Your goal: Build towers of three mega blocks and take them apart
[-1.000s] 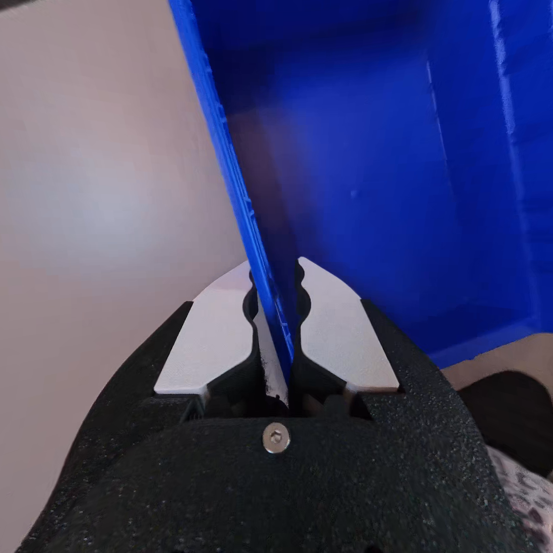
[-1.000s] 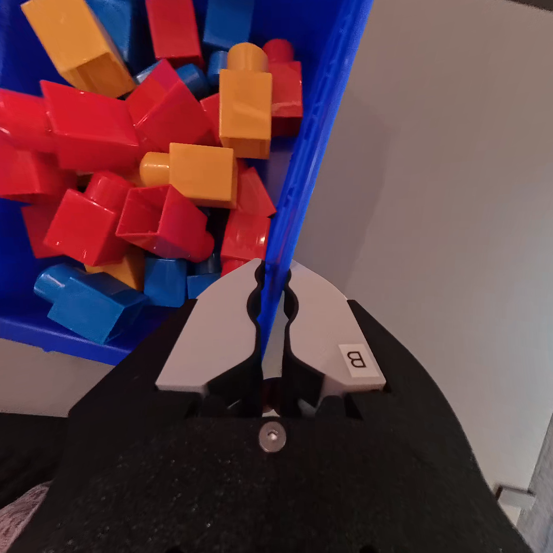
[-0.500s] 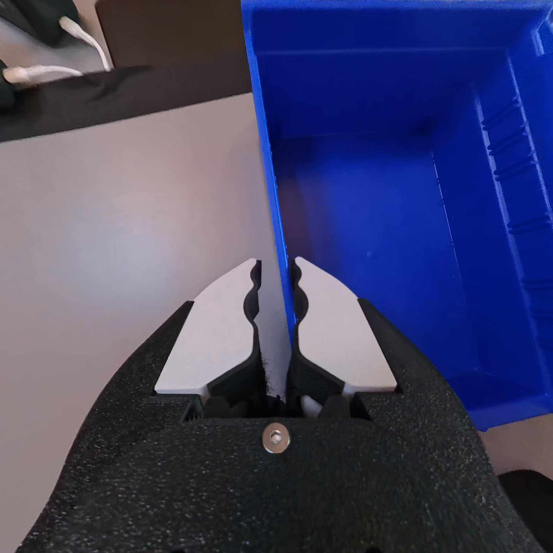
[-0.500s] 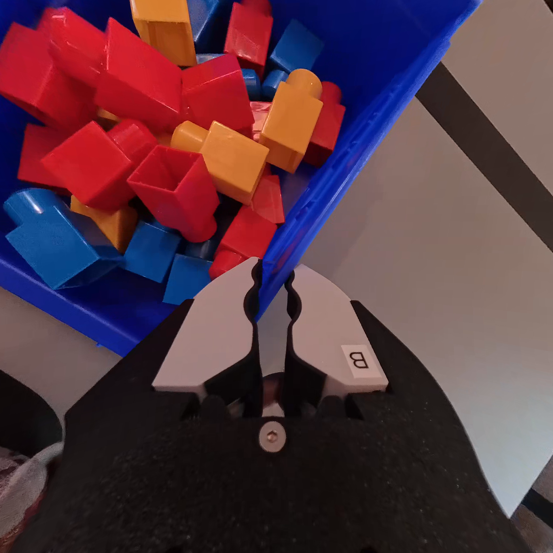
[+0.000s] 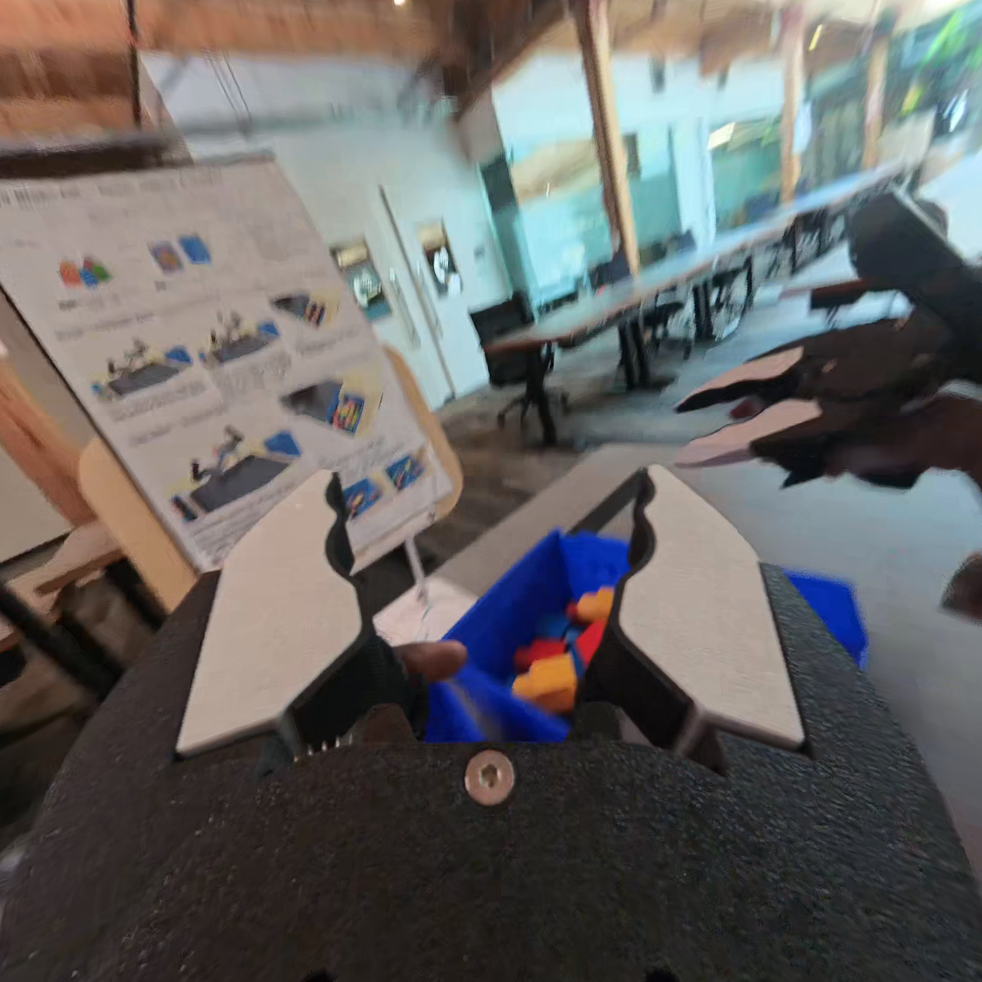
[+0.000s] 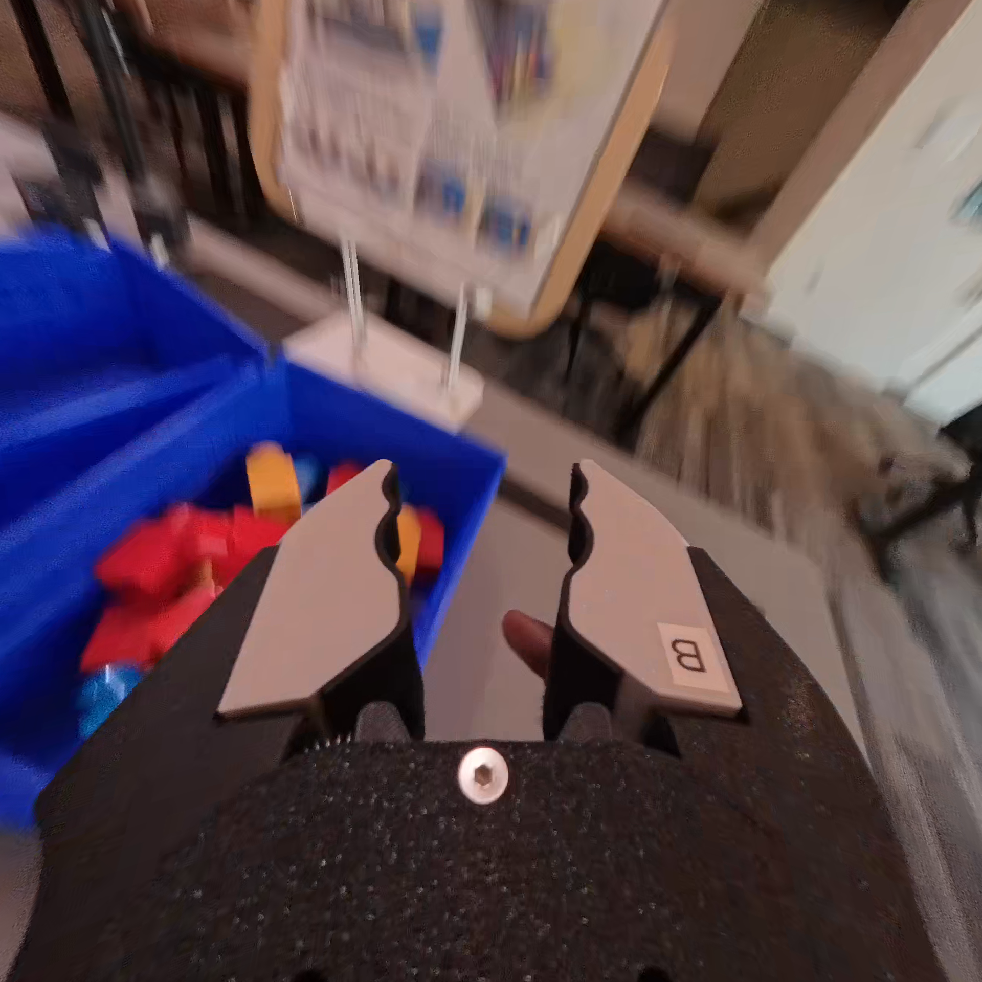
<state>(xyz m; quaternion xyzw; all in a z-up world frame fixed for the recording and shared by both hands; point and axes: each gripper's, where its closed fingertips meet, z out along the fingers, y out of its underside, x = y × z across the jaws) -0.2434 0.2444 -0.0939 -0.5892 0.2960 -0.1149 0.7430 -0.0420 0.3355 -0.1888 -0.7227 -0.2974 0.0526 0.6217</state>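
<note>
Left gripper: my left gripper [image 5: 486, 481] is held up off the table with its jaws spread wide and nothing between them.
Right gripper: my right gripper [image 6: 482, 470] also stands apart, empty; from the left wrist view I see it [image 5: 685, 433] off to the right, raised, tips aimed leftward.
Blocks: the mega blocks [image 6: 175, 574] lie in a loose heap of red, orange and blue inside the blue bin [image 6: 457, 531]; none is stacked that I can make out.
Block direction: one orange block [image 5: 547, 685] near the front seems to lie on its side, but the blur is too heavy for me to call its long axis (I won't guess).
Bin: it sits on the grey table [image 6: 478, 611], below and ahead of both grippers; a second blue bin [image 6: 79, 329] sits just beside it on the left.
Fingers: a fingertip [image 6: 526, 637] shows under my right gripper, another [image 5: 433, 659] under my left.
Background: a poster board [image 5: 212, 345] on a stand beyond the bins, and long tables [image 5: 611, 303] farther off.
</note>
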